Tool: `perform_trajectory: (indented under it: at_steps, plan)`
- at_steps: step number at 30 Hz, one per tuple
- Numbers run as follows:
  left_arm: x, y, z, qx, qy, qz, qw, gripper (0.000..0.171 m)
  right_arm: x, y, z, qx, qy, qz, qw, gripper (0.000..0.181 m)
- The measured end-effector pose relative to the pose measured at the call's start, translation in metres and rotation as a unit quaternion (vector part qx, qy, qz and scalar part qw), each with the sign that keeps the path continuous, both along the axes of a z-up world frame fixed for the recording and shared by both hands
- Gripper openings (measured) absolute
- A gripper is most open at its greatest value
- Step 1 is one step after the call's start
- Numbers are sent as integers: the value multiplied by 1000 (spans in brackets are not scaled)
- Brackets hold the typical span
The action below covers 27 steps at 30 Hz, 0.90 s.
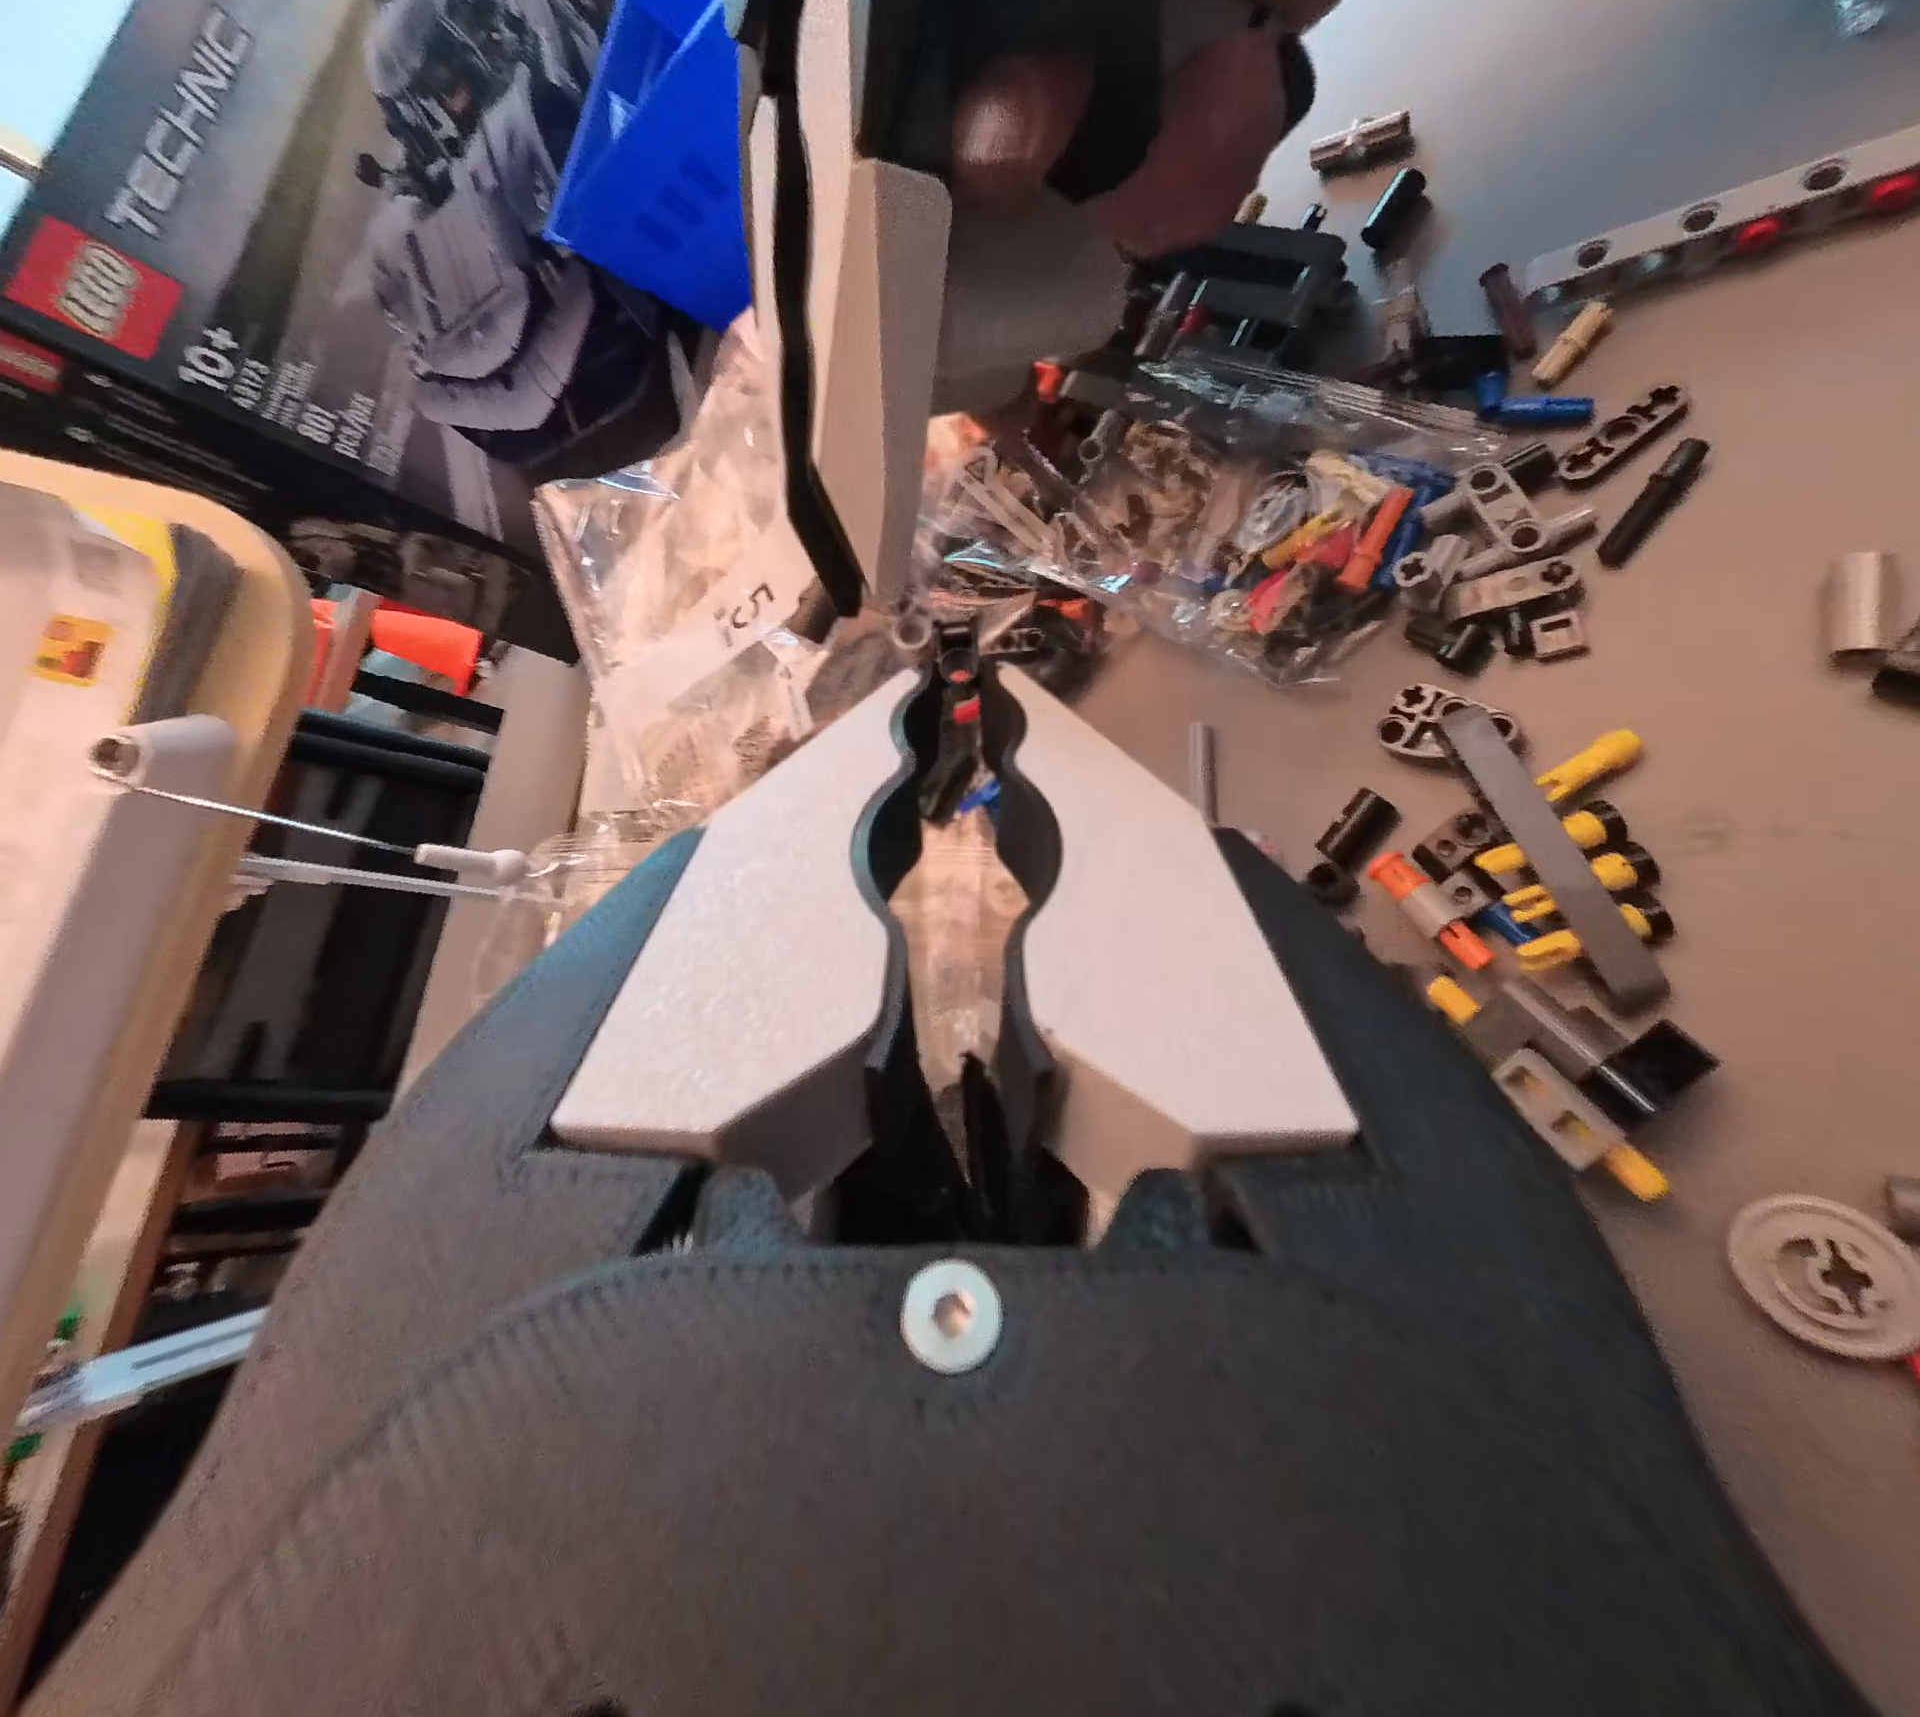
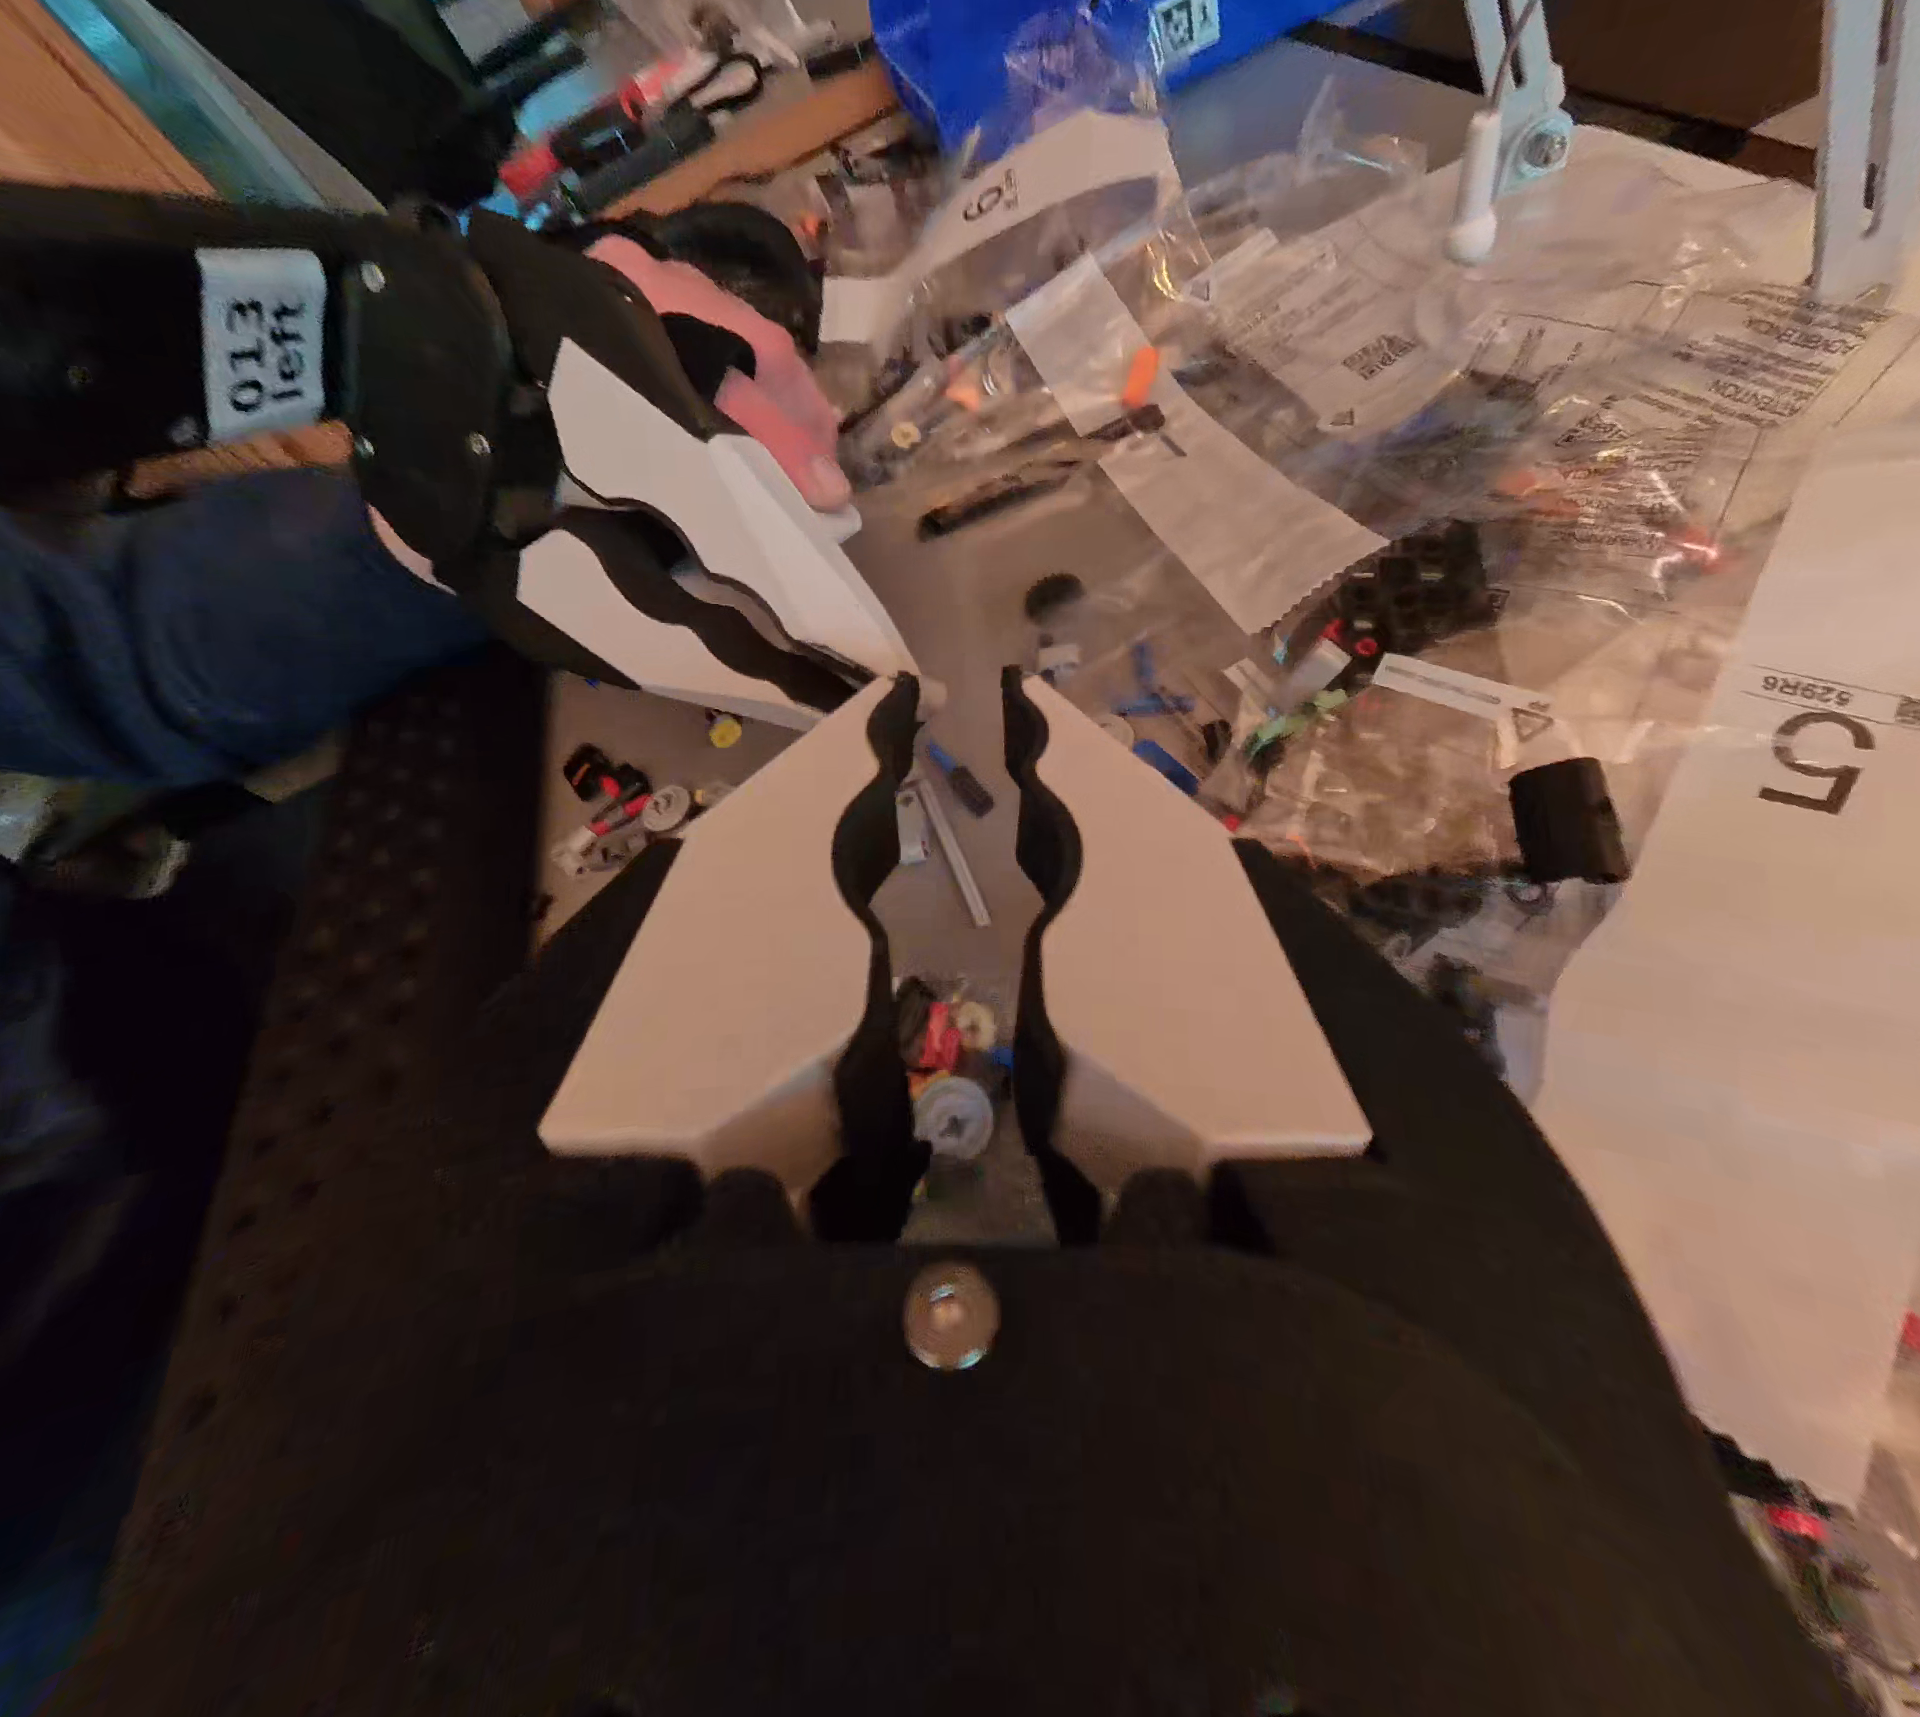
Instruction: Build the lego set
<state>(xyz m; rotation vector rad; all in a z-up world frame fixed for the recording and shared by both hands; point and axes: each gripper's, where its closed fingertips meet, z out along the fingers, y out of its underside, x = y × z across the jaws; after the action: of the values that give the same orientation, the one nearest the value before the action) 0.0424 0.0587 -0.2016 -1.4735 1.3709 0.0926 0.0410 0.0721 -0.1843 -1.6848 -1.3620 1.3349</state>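
1. Box art fills the upper left of my left wrist view: the set's box [image 1: 281, 213] stands at the table's far edge, a blue bin [image 1: 665, 140] beside it, a numbered parts bag [image 1: 707, 587] just below.
2. At frame centre my left gripper [image 1: 958, 680] is clamped on a small black assembly [image 1: 954, 732], red and blue bits showing. Its long axis runs along the fingers, pointing away from the camera toward the opened bag of loose pieces [image 1: 1247, 514].
3. From the top centre the right gripper [image 1: 847, 597] comes down, its tips just beside the assembly's far end.
4. To the right, loose pins, beams and a grey wheel hub [image 1: 1813, 1272] lie scattered on the grey table [image 1: 1766, 836].
5. In the right wrist view the left gripper enters from the left, and my right gripper [image 2: 954, 691] stands parted, holding nothing that I can make out.
6. I judge this a joining step: the held sub-assembly awaits a piece or a push. Next I would need the right tips lined up with its axis, closing gently.
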Motion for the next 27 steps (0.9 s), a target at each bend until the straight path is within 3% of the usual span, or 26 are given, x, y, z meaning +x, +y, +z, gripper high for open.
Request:
perform_trajectory:
  at_steps: [6, 12, 16, 20, 27]
  plan:
    - [6, -2, 11, 43, 0, -5, 999, 6, -4, -14, 3, -37, 21, 42, 998, 7]
    - [5, 1, 20, 62, -18, 1, 998, 6, -4, -13, 14, 29, 41, 33, 998, 7]
    - [1, 5, 24, 25, -77, 19, 997, 12, -4, -7, 24, 70, 64, 13, 995, 6]
    - [4, 3, 32, -48, -180, 6, 982, 22, -3, -10, 32, 101, 87, 17, 991, 6]
    - [10, -5, 42, -102, -258, -24, 960, 10, -7, -23, 38, 141, 106, 38, 984, 6]
